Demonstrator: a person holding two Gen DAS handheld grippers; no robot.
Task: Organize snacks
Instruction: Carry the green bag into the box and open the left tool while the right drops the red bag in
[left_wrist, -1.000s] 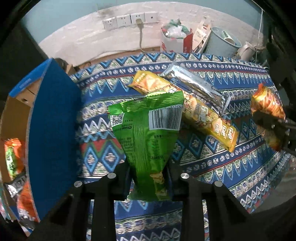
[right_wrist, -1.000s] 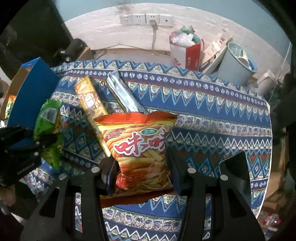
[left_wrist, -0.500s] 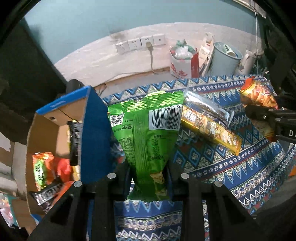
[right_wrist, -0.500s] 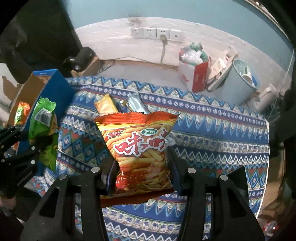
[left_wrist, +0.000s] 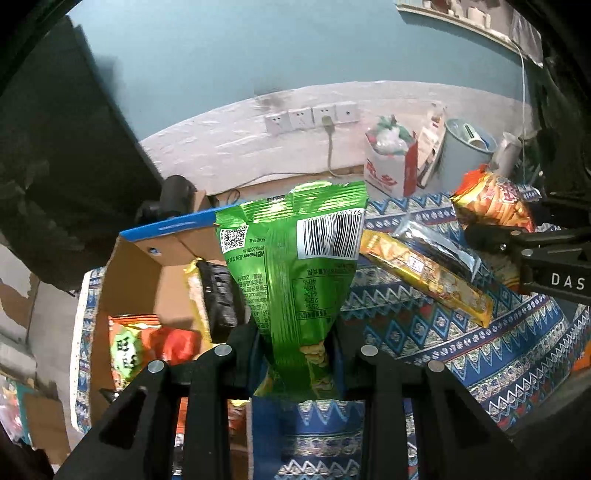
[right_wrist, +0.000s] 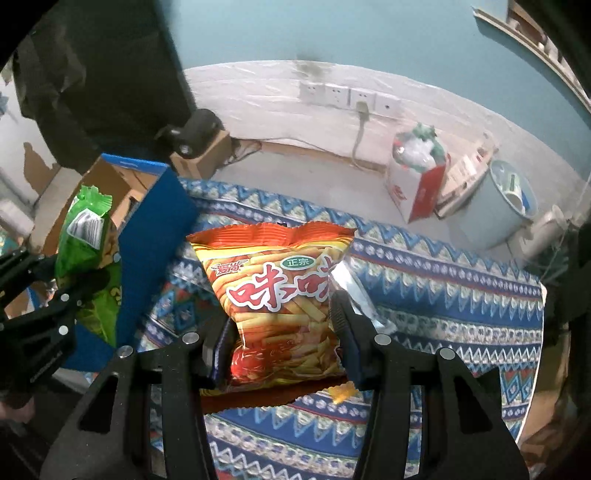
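Note:
My left gripper (left_wrist: 295, 347) is shut on a green snack bag (left_wrist: 295, 266) and holds it in the air over the near edge of an open cardboard box (left_wrist: 129, 266) with blue flaps. The box holds several snack packs (left_wrist: 129, 350). My right gripper (right_wrist: 282, 328) is shut on an orange fries bag (right_wrist: 277, 295), held above the patterned cloth (right_wrist: 443, 295). The left gripper and its green bag also show in the right wrist view (right_wrist: 88, 236). A yellow bar (left_wrist: 424, 280) and a silver pack (left_wrist: 436, 247) lie on the cloth.
The box's blue flap (right_wrist: 151, 240) stands upright between the two grippers. Behind the table are wall sockets (left_wrist: 310, 116), a red and white bag (left_wrist: 391, 170) and a pale blue bin (left_wrist: 465, 155). A dark shape (left_wrist: 55, 147) rises at the far left.
Both grippers have risen and swung left toward the box with their bags. The left gripper's green bag is now over the box edge, and the inside of the box shows more.

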